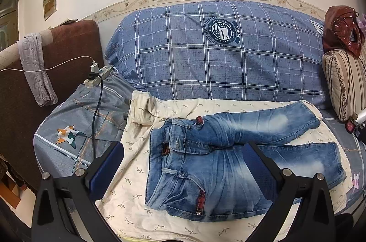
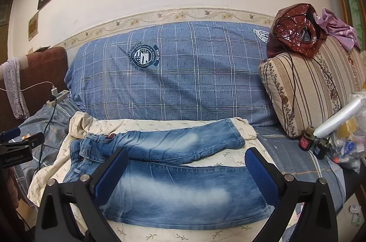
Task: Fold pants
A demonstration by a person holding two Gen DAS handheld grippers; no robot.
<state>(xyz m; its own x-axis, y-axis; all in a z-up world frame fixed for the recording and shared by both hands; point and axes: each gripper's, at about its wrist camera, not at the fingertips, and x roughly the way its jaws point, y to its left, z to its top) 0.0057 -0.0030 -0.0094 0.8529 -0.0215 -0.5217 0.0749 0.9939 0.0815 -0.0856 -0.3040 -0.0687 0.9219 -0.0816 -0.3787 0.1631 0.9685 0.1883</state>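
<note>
Faded blue jeans (image 1: 205, 164) lie flat on a cream leaf-print sheet (image 1: 128, 184), waistband to the left, both legs stretching right. In the right wrist view the jeans (image 2: 183, 187) fill the lower middle, the far leg angled away from the near one. My left gripper (image 1: 183, 159) hovers open above the waist and hip area, holding nothing. My right gripper (image 2: 186, 164) stands open over the near leg, with nothing between its fingers. The left gripper's body (image 2: 16, 150) shows at the left edge of the right wrist view.
A large blue plaid cushion (image 1: 217, 54) backs the sofa. A power strip (image 1: 98, 76) with a black cable lies to the left beside a brown armrest (image 1: 45, 73). A striped pillow (image 2: 308, 91) and small bottles (image 2: 307, 141) crowd the right.
</note>
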